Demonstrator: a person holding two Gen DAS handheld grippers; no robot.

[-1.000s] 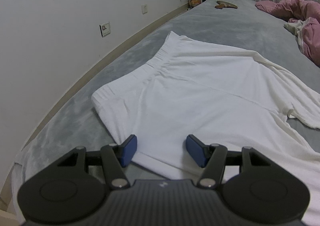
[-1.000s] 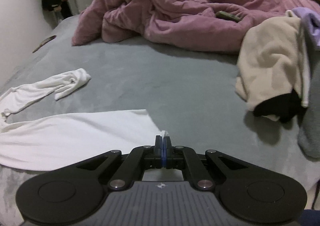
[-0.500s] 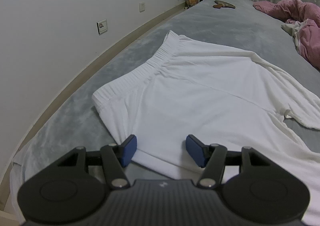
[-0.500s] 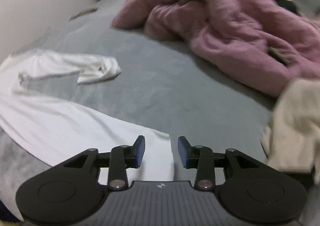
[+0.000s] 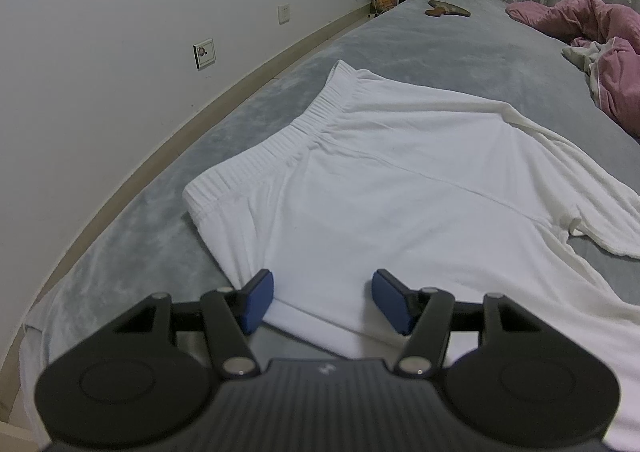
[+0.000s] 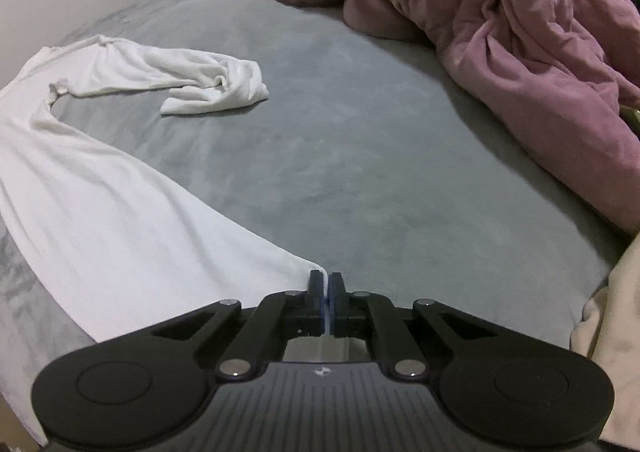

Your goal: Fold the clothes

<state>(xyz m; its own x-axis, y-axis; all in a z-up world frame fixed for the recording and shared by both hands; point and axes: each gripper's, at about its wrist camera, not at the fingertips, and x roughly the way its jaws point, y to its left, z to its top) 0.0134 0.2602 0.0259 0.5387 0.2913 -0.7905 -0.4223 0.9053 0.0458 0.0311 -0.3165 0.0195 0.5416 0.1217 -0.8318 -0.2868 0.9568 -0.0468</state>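
Across the grey bed (image 5: 460, 27) a pair of white trousers (image 5: 400, 203) lies spread flat, waistband (image 5: 288, 139) toward the wall, one leg running to the near edge and the other leg (image 6: 200, 75) bunched in a crumpled heap further out. A pink duvet (image 6: 520, 31) is piled close behind, and a beige garment (image 6: 612, 312) sits at the right.

Biggest risk, in my judgement: any lift or drag by the near leg pulls the whole garment sideways, since nothing pins the waistband, and the flat body would ripple or slide toward the bed edge. Next, the crumpled far leg is twisted on itself; folding over it would trap creases and give a lumpy stack. It could also brush against the duvet if swung wide.

The right hand-held gripper (image 6: 325, 292) is closed tight on the very corner of the near leg's hem (image 6: 308, 266); so small a bite may slip out under tension. The left hand-held gripper (image 5: 322, 304) is spread wide with the trouser edge between its pads (image 5: 258, 300), gripping nothing; closing here might catch only one layer.
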